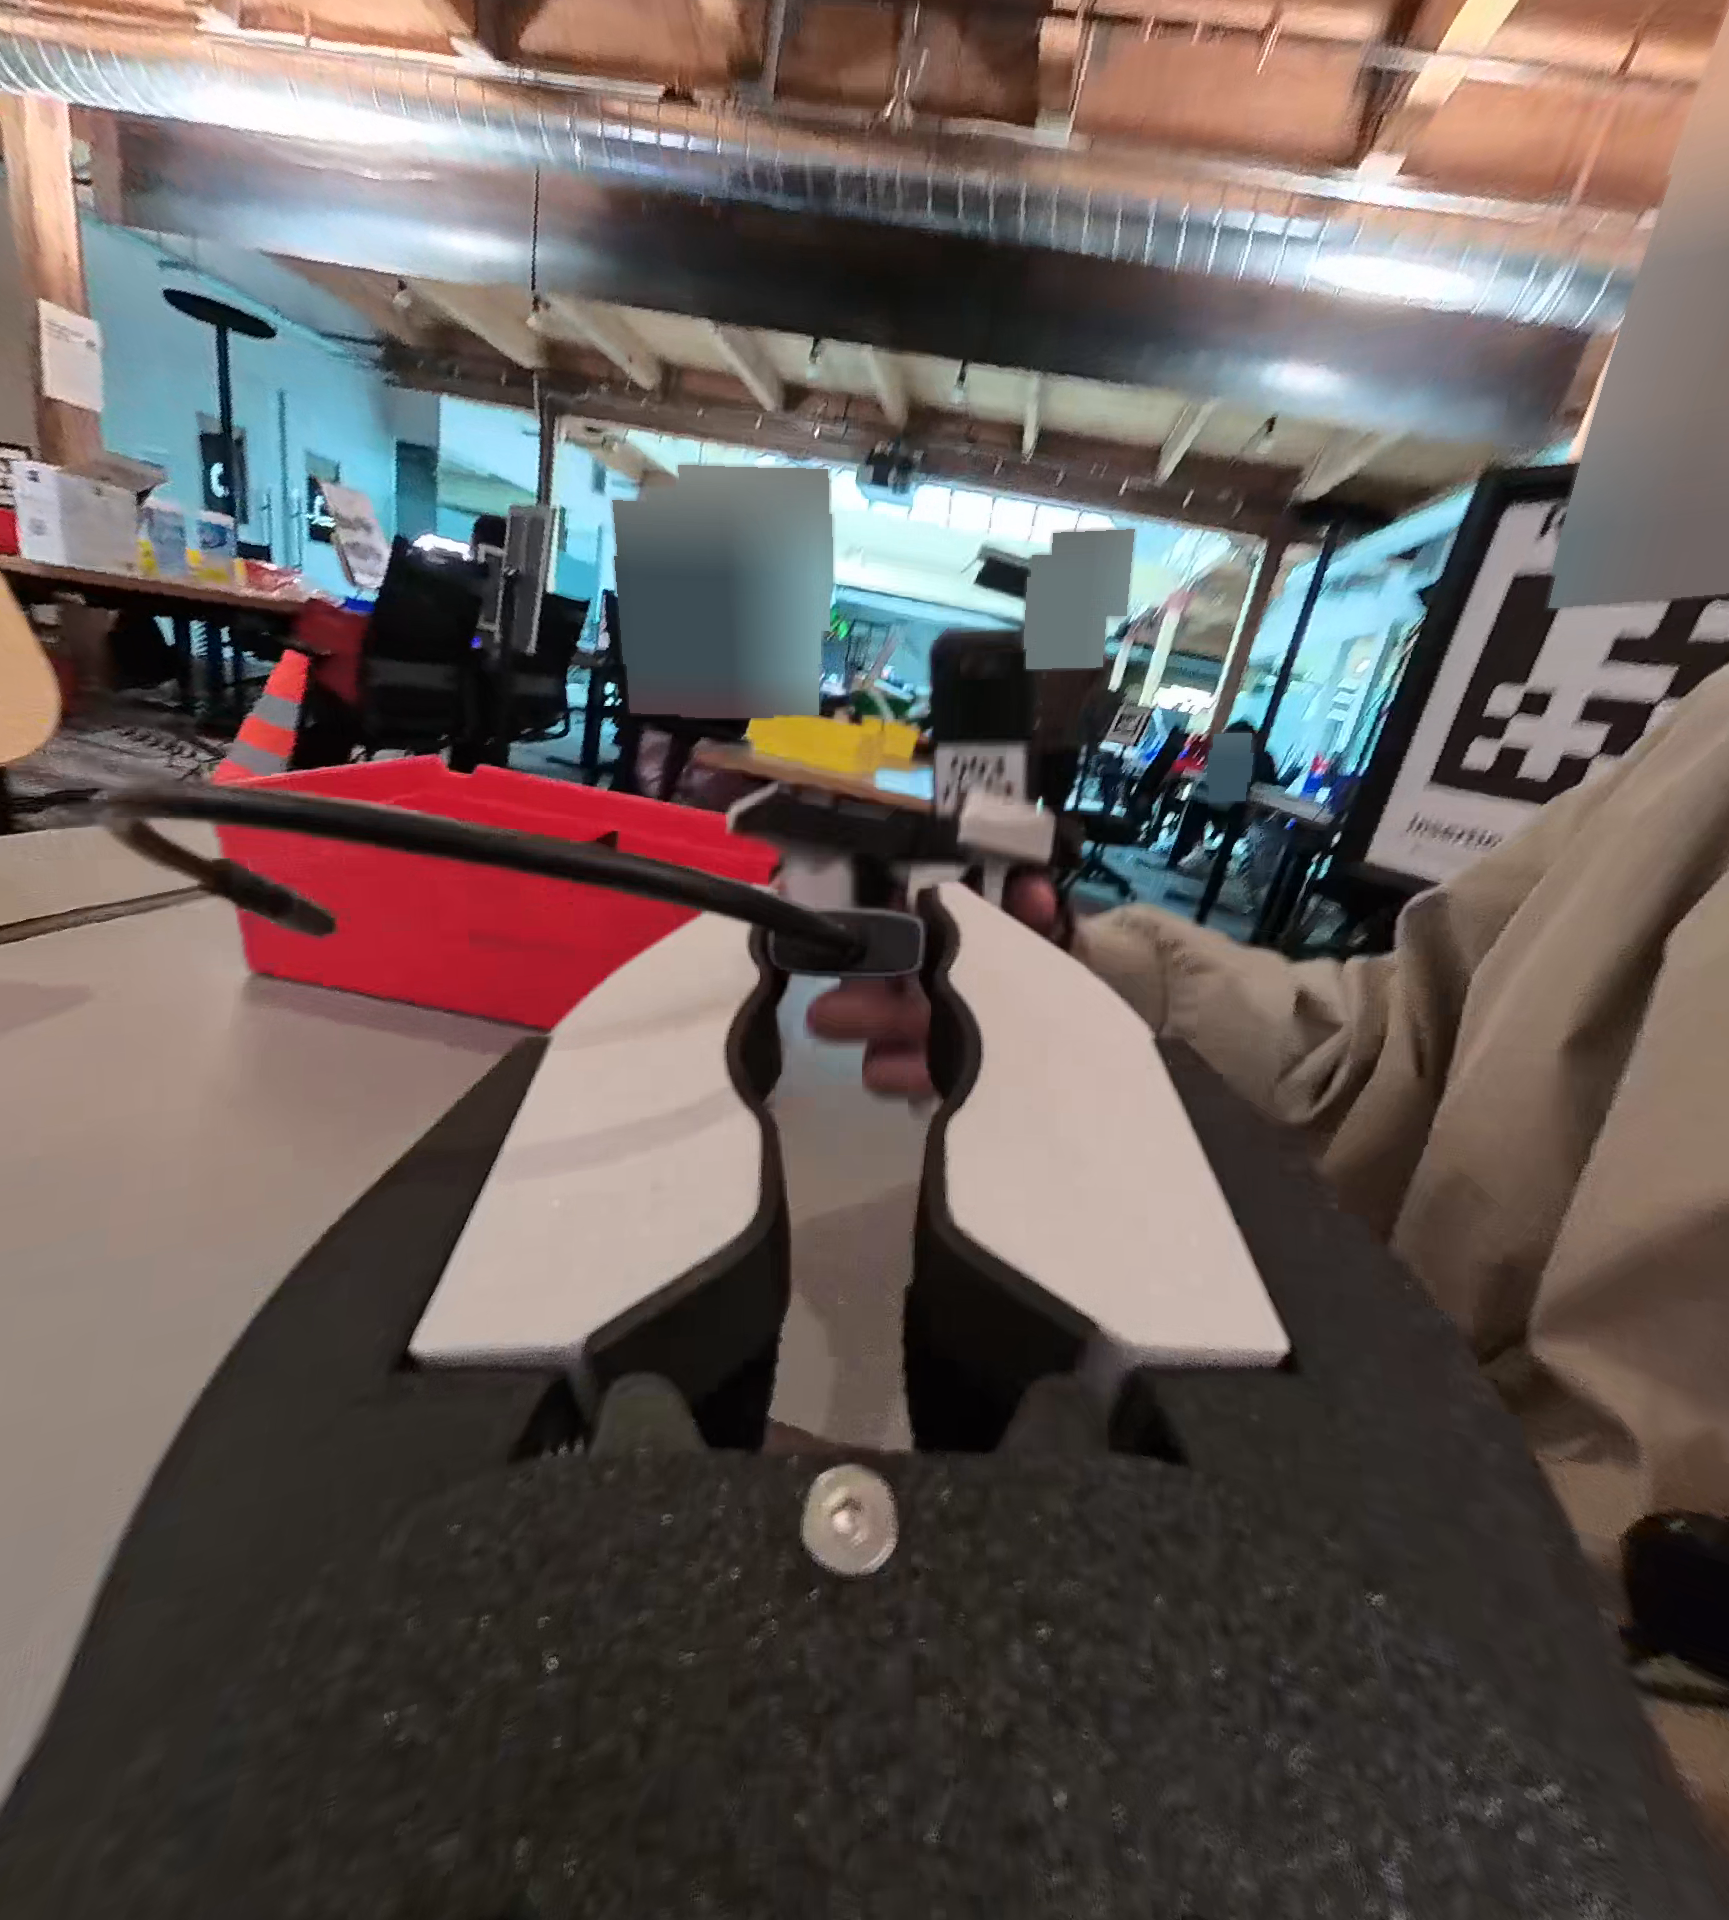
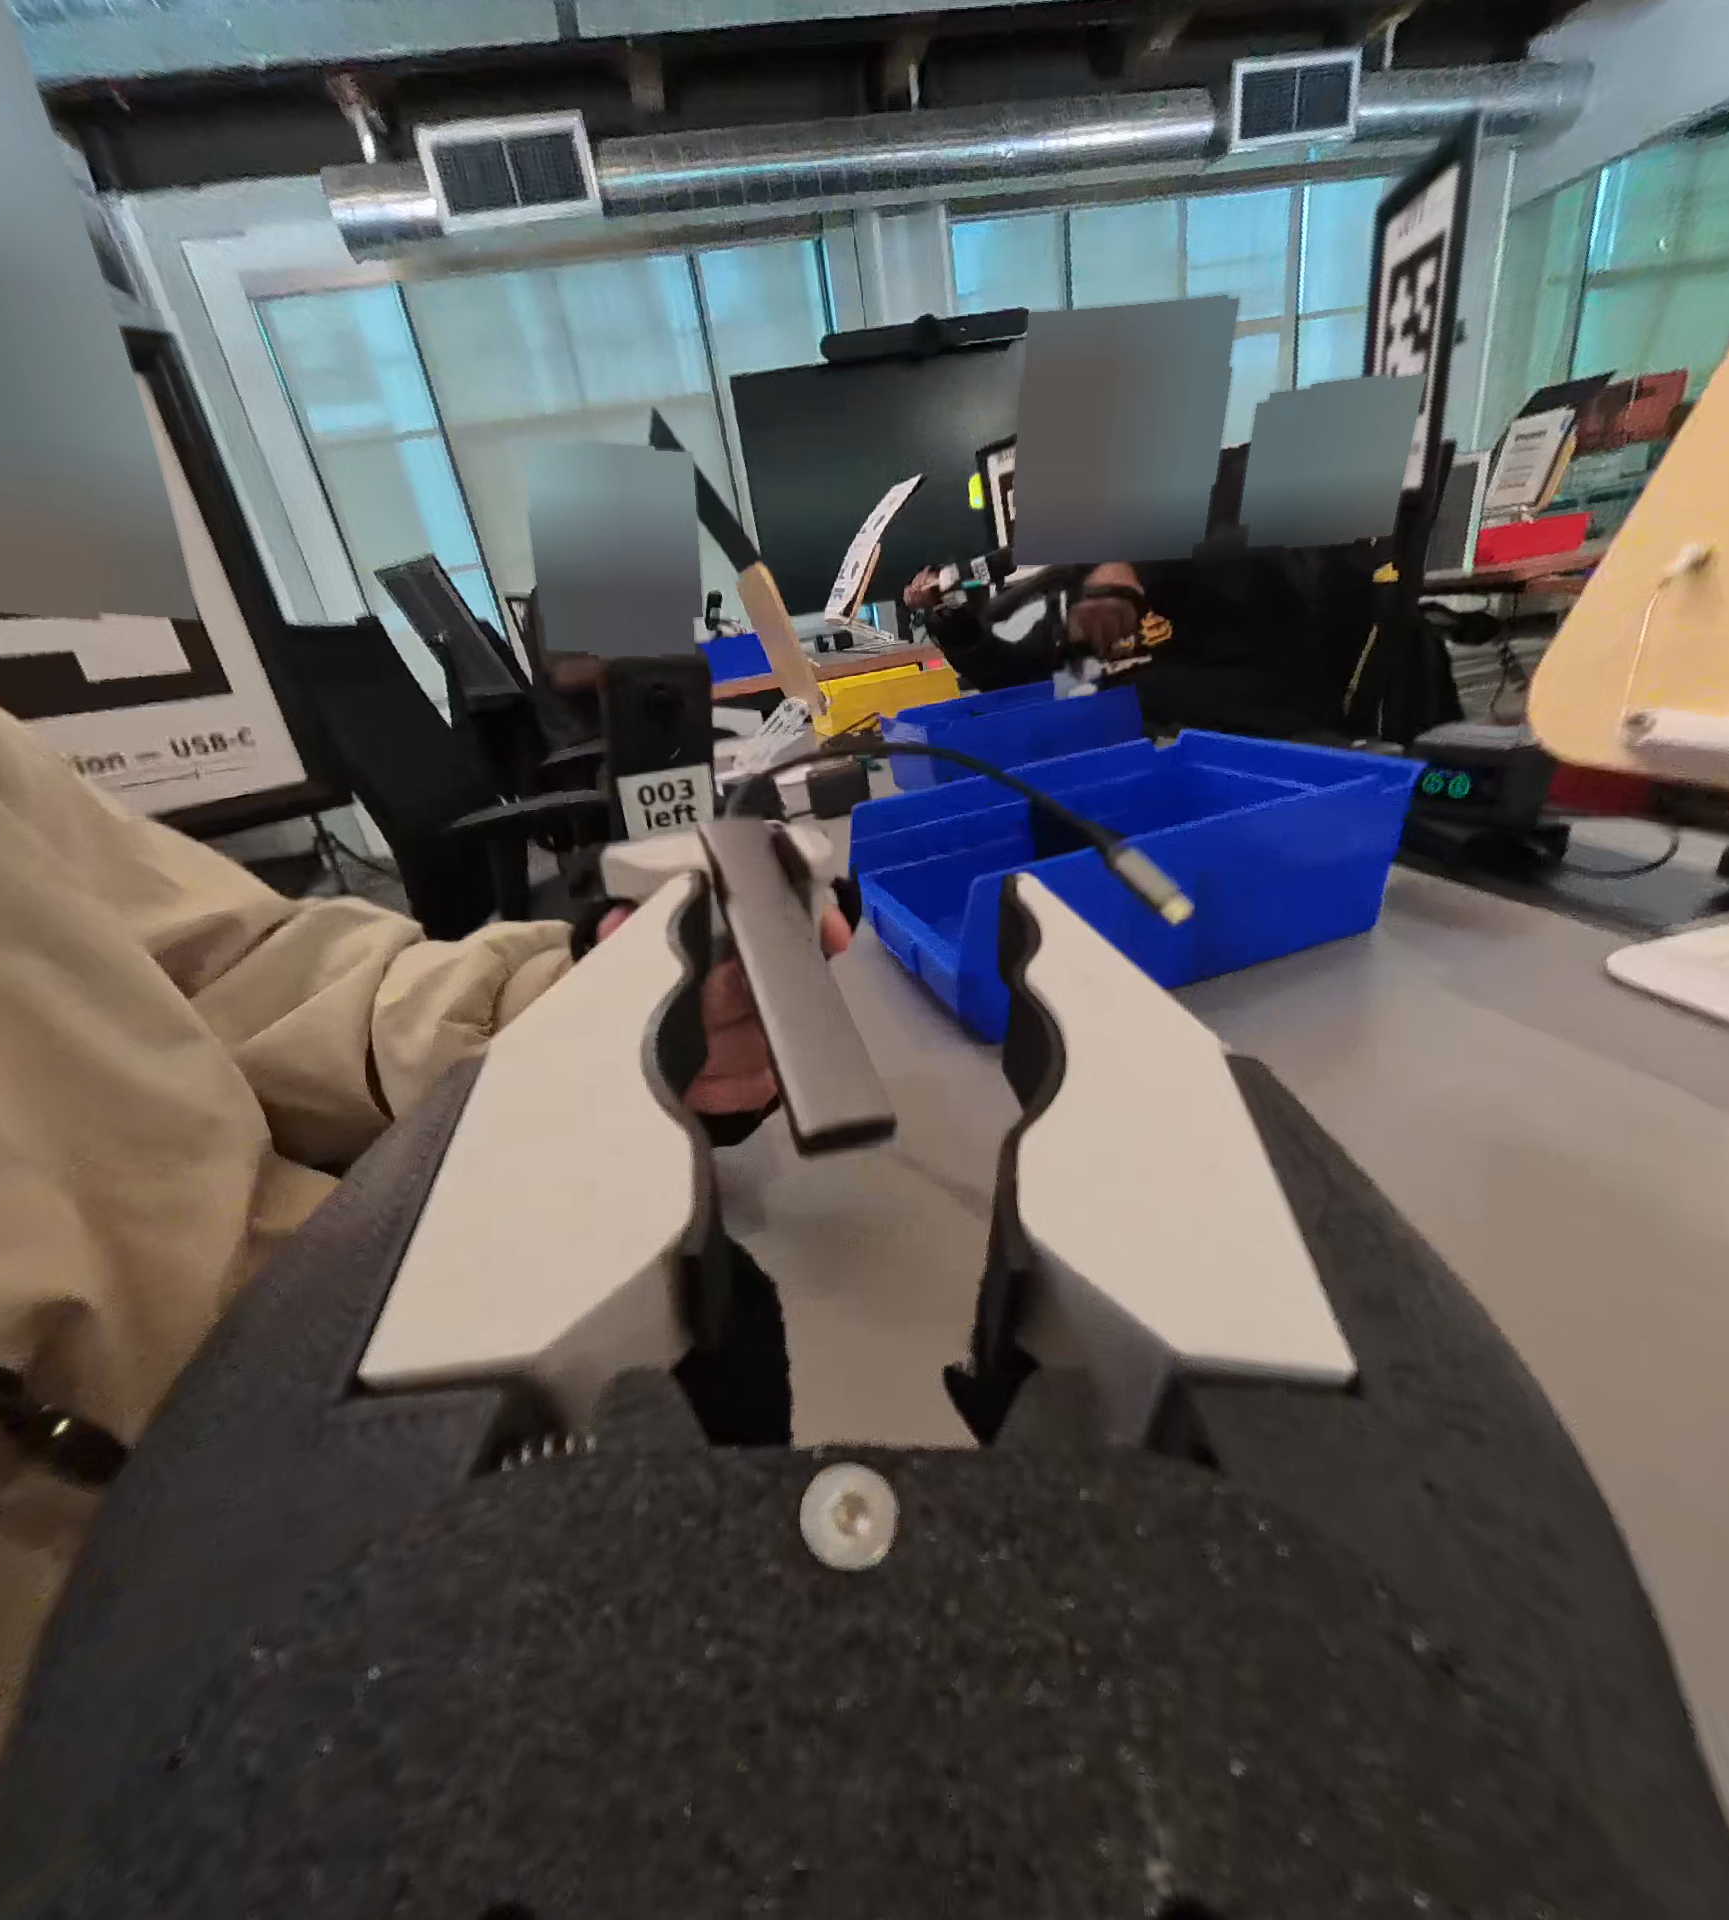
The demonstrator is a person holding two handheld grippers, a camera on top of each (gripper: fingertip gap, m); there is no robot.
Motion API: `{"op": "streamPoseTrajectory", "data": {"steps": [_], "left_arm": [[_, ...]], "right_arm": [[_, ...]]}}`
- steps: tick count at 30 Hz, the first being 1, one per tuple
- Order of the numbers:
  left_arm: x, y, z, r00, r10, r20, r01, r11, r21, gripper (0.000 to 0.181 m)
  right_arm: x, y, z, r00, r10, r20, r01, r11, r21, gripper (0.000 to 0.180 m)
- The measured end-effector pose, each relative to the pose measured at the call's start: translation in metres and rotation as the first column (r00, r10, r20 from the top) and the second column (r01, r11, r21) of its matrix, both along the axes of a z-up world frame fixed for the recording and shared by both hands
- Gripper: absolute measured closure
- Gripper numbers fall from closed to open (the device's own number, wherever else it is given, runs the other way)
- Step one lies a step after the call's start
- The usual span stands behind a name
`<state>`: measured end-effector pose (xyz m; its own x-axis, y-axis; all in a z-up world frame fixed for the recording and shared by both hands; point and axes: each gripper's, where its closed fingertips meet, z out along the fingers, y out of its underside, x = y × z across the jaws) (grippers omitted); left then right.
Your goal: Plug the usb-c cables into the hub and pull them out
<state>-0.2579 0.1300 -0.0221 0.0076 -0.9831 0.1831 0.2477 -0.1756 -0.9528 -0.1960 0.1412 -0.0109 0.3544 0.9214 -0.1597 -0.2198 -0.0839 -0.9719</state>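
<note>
A large open workshop fills both views, with exposed wooden beams and silver ducting overhead, tall windows, desks, black chairs and several people at work in the distance. The grey table spreads beneath both grippers. On it, in the right wrist view, two blue bins stand at about 1 o'clock from the fingertips, just beyond the tools; in the left wrist view a red bin stands at about 10 o'clock, with an orange traffic cone on the floor behind it. A person's beige sleeve crosses the right side of the left view and the left side of the right view, partly blocking the room behind. The two tools face each other above the table. The left gripper is clenched on the dark grey hub, a slim flat bar seen end-on between its tips; from the right view the hub slants down toward the camera, its free end unsupported. The hub's black cable arcs away toward 10 o'clock and ends in a loose plug hanging in the air. The right gripper is released, its fingers spread wide, the hub lying between them without clear contact.
</note>
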Motion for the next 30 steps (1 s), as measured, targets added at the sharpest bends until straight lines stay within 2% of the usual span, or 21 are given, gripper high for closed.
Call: {"op": "streamPoseTrajectory", "data": {"steps": [3,6,9,12,16,19,22,28,30], "left_arm": [[-0.006,0.001,0.010,0.997,-0.016,0.077,0.021,0.998,-0.059,0.157],[-0.012,0.007,0.014,0.989,-0.017,0.144,0.036,0.991,-0.129,0.157],[-0.014,0.008,0.016,0.983,-0.030,0.183,0.060,0.986,-0.158,0.157],[-0.013,0.006,0.018,0.974,-0.056,0.219,0.097,0.978,-0.182,0.158],[-0.005,0.002,0.013,0.978,-0.060,0.199,0.096,0.980,-0.175,0.158],[0.000,-0.001,0.012,0.979,-0.063,0.194,0.098,0.980,-0.173,0.158],[0.004,-0.005,0.010,0.982,-0.071,0.176,0.099,0.982,-0.158,0.157],[0.009,-0.007,0.003,0.990,-0.064,0.123,0.081,0.987,-0.138,0.157],[0.014,-0.008,-0.005,0.997,-0.059,0.053,0.065,0.990,-0.125,0.145]], "right_arm": [[-0.014,0.004,-0.015,0.993,-0.008,-0.118,0.000,0.997,-0.072,0.120],[-0.036,-0.012,-0.017,0.988,0.094,-0.121,-0.104,0.992,-0.078,0.120],[-0.048,-0.012,-0.022,0.990,0.089,-0.111,-0.099,0.991,-0.088,0.126],[-0.051,-0.012,-0.014,0.973,0.094,-0.210,-0.119,0.987,-0.111,0.134],[-0.061,-0.018,-0.015,0.954,0.139,-0.265,-0.182,0.972,-0.146,0.137],[-0.058,-0.018,-0.009,0.940,0.127,-0.317,-0.176,0.976,-0.132,0.141],[-0.058,-0.016,-0.014,0.951,0.116,-0.286,-0.160,0.978,-0.137,0.156],[-0.052,-0.014,-0.014,0.964,0.131,-0.230,-0.163,0.978,-0.127,0.157],[-0.042,-0.009,-0.008,0.970,0.116,-0.215,-0.143,0.983,-0.117,0.158]]}}
